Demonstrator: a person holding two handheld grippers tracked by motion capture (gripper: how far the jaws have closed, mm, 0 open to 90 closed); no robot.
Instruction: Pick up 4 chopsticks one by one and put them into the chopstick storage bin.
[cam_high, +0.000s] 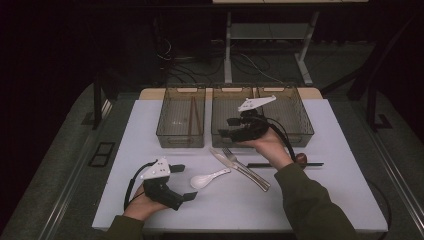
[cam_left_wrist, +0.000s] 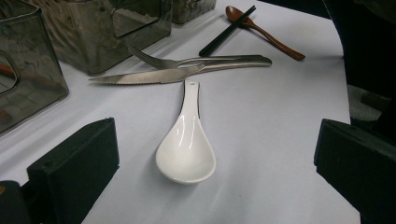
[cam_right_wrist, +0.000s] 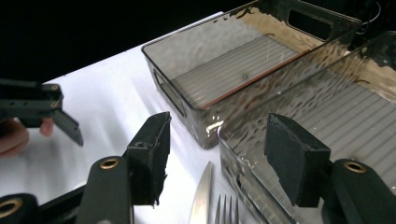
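Observation:
A white ceramic spoon (cam_high: 207, 178) lies on the white table (cam_high: 150, 130), bowl toward my left gripper (cam_high: 186, 182). That gripper rests low at the front left, open, its jaws either side of the line to the spoon (cam_left_wrist: 186, 149) and short of it. A steel knife (cam_high: 235, 165) and fork (cam_high: 247, 170) lie side by side at mid-table. My right gripper (cam_high: 227, 127) hovers over the front wall of the middle bin (cam_high: 220, 137), pointing left, open and empty. In the right gripper view its jaws (cam_right_wrist: 223, 147) stand wide above the knife tip (cam_right_wrist: 201, 196) and fork tines (cam_right_wrist: 226, 210).
Three clear bins stand in a row at the back; the left bin (cam_high: 167, 135) holds brown chopsticks (cam_high: 194, 117), and the right bin (cam_high: 302, 125) stands beside the middle one. A black chopstick (cam_high: 285, 164) and a wooden spoon (cam_left_wrist: 266, 32) lie right of the cutlery.

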